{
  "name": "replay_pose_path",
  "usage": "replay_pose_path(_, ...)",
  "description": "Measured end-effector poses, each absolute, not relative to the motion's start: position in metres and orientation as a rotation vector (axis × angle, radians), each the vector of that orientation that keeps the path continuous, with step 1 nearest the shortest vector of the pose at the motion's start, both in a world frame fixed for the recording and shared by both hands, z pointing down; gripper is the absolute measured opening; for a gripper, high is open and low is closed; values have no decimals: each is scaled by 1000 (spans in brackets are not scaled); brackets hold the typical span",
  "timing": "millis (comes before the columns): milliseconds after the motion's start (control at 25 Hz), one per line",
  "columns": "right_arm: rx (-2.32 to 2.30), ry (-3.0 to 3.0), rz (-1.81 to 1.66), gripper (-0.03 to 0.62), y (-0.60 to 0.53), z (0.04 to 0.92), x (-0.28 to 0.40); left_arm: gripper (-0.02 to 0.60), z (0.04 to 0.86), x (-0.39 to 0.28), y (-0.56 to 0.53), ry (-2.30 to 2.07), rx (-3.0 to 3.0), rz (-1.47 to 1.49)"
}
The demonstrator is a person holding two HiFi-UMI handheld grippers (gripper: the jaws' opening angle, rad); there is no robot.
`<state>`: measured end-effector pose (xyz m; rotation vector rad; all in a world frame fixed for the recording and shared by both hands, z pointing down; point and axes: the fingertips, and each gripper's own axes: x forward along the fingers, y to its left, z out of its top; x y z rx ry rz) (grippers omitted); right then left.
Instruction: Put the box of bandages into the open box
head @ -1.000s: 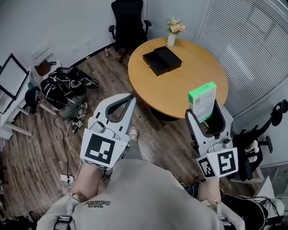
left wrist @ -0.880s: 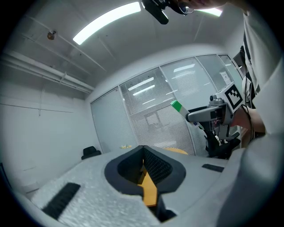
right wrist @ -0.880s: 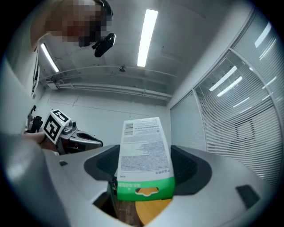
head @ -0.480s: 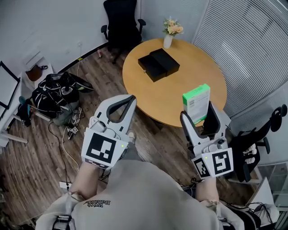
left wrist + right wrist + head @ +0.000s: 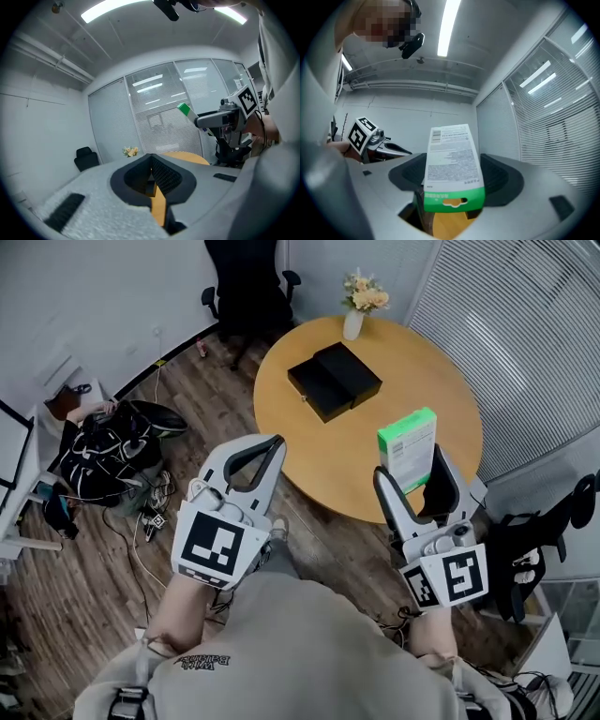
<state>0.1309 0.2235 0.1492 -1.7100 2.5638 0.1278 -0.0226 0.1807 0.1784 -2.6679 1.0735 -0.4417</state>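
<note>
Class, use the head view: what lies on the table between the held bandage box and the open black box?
Nothing. The head view shows only bare table between the bandage box and the open box.

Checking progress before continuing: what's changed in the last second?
The right claw, still shut on the bandage box, has come slightly nearer the open black box on the table. The left claw stays shut and empty; that box sits unmoved.

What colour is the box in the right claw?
The box is white with green; right gripper view.
</note>
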Motion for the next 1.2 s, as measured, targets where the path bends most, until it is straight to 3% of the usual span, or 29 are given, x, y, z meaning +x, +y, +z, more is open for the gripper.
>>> replay_pose_path(1200, -1888, 2566, 31, 341, -13, 161, 83, 23, 191, -81, -68, 993, -2778, -392)
